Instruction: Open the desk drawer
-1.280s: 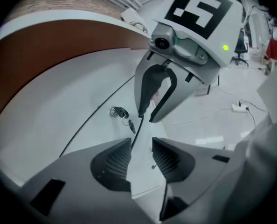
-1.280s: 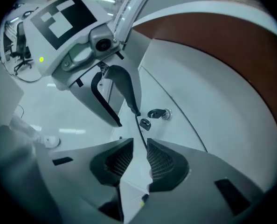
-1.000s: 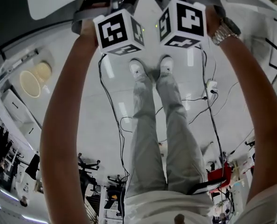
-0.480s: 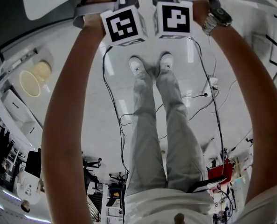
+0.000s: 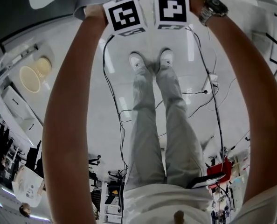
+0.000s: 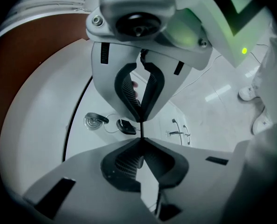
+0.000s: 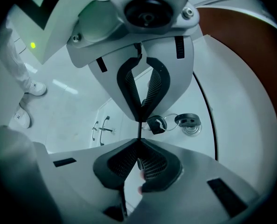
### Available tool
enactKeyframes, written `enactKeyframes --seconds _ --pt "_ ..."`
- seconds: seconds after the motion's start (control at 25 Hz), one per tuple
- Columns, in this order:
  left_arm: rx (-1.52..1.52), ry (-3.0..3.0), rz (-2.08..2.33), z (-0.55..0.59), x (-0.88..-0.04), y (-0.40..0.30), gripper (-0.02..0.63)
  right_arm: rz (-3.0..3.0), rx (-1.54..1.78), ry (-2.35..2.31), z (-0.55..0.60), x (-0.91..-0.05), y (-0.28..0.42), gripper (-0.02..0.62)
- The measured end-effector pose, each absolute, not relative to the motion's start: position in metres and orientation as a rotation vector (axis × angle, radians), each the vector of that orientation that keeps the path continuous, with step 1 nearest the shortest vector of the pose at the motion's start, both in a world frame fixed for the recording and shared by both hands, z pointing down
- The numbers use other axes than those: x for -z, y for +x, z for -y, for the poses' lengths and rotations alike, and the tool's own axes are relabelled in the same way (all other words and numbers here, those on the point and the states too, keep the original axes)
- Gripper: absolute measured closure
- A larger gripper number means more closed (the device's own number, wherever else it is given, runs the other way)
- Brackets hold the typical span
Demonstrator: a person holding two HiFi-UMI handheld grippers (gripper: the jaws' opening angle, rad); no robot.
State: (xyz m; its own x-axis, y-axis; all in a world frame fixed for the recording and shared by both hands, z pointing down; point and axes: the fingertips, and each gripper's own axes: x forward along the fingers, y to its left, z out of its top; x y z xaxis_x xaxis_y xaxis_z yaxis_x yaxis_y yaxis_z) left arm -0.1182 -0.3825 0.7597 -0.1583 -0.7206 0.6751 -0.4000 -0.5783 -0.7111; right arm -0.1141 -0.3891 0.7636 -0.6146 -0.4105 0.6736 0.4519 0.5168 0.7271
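**Left gripper view: jaws meeting on nothing, drawer not yet touched**

The left hand-held gripper [image 6: 141, 129] has just been closing, and its tips are now meeting with nothing between them. The right hand-held gripper [image 7: 138, 130] is doing the same, clenched and empty. Both are hanging just in front of a white front with a key [image 6: 95, 120] in its lock and a fob [image 6: 126, 126] dangling beside it. I am taking that front for the drawer [image 6: 89, 140]. Two bar handles [image 6: 178, 131] are showing further off.

I am judging this to be the approach step. Gripping a handle is going to need the jaws reopened first.

The head view is showing only the marker cubes [image 5: 124, 15], with the jaws cut off at its top edge. Which handle belongs to the drawer is hard to tell.
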Motion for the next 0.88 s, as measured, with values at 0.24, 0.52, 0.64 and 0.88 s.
enactKeyframes --seconds 0.24,0.52,0.64,0.88 --pt "1.822 -1.787 -1.258 0.383 -0.757 -0.119 0.584 1.880 1.254 -0.038 0.388 -0.760 -0.110 0.560" --pt "1.799 -1.850 -1.255 0.371 -0.759 -0.102 0.584 1.888 1.249 -0.058 0.374 -0.763 -0.097 0.560" --pt "1.805 -1.851 -1.262 0.366 -0.759 -0.097 0.584 1.872 1.252 -0.056 0.371 -0.762 -0.091 0.560" --pt "1.841 -1.811 -1.214 0.350 -0.760 -0.094 0.584 1.893 1.239 -0.069 0.354 -0.760 -0.080 0.560"
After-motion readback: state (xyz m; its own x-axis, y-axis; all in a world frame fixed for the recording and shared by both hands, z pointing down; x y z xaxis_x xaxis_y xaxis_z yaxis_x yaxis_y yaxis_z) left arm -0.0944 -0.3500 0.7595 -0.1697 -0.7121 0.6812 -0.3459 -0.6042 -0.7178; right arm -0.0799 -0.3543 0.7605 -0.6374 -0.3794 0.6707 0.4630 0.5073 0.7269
